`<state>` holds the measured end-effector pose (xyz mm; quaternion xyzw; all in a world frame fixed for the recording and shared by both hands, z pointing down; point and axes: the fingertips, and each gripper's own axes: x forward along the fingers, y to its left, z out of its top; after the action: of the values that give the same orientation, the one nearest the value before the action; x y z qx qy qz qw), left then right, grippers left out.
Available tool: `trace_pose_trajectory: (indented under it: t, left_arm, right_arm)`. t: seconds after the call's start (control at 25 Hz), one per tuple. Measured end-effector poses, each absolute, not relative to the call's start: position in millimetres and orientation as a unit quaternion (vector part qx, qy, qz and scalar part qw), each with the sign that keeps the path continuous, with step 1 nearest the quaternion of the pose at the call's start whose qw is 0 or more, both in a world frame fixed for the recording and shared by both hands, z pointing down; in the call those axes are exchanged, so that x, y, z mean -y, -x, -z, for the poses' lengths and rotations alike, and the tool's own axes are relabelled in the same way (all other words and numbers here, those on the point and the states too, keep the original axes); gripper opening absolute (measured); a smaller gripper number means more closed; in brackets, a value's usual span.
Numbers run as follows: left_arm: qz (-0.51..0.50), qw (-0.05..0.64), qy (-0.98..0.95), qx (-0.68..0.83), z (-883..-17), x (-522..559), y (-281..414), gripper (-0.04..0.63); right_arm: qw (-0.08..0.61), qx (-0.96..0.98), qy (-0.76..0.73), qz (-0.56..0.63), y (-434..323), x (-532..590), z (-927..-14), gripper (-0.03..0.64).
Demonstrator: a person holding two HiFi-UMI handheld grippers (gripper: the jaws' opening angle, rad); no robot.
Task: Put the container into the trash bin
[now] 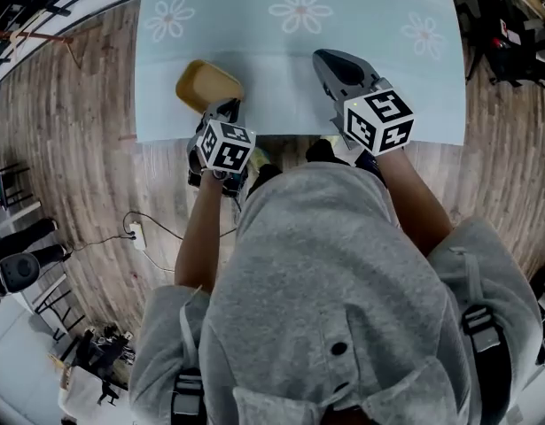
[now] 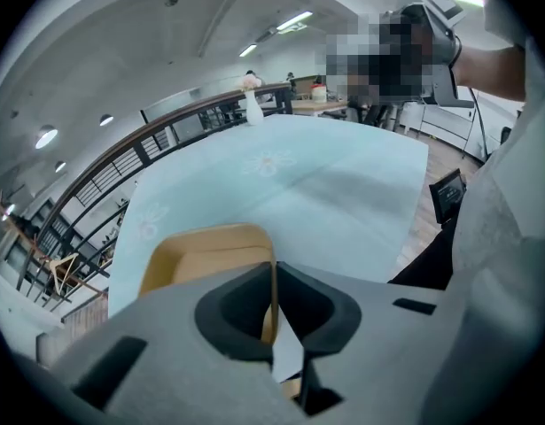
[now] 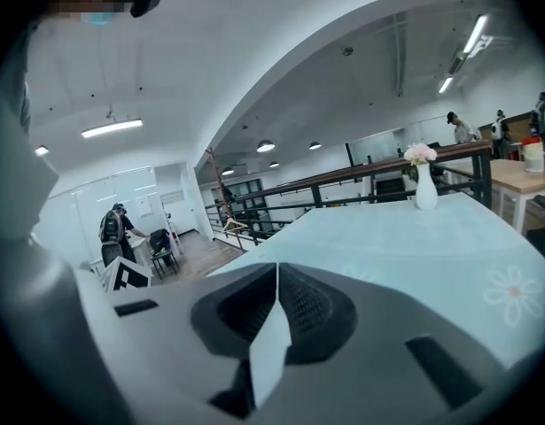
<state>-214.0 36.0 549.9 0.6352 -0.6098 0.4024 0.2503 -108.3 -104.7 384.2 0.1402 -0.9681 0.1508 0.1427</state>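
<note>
A shallow yellow container (image 1: pixel 206 85) hangs tilted over the front left edge of the table (image 1: pixel 254 51), which is covered in a light blue cloth. My left gripper (image 1: pixel 226 109) is shut on the container's near rim. In the left gripper view the thin yellow wall (image 2: pixel 201 255) stands pinched between the closed jaws of the left gripper (image 2: pixel 274 268). My right gripper (image 1: pixel 325 58) hovers over the table to the right of the container, shut, with nothing in it. In the right gripper view the right gripper (image 3: pixel 276 273) shows its jaws pressed together above the cloth (image 3: pixel 414 237).
A white vase with flowers (image 3: pixel 420 180) stands at the table's far end, also in the left gripper view as the vase (image 2: pixel 252 104). A dark railing (image 3: pixel 343 180) runs behind it. Wooden floor (image 1: pixel 77 149) with a cable and socket (image 1: pixel 135 233) lies to the left. A person (image 3: pixel 112 233) stands far off.
</note>
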Motion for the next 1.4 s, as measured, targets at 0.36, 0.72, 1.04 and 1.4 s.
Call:
trace_pose_trajectory:
  t: [0.36,0.72,1.04,1.4]
  left_arm:
    - [-0.351,0.266,-0.567,0.696,-539.5,-132.0,270.1,0.032]
    - [-0.307,0.314,-0.499,0.747,-559.4,-254.3,317.4,0.032]
    - [-0.286,0.380,-0.487,0.733,-623.9,-319.9,309.6,0.032]
    - [-0.278,0.447,-0.499,0.688,-698.9,-341.0,264.9,0.032]
  right_arm:
    - [0.182,0.974,-0.041,-0.133,187.8,16.2,-394.2,0.031]
    - [0.219,0.968,0.054,-0.109,267.3,-85.4,-405.1,0.031]
    - [0.261,0.956,0.089,-0.102,296.8,-137.7,-436.9,0.031]
    - [0.290,0.947,0.098,-0.093,292.4,-148.7,-457.3,0.031]
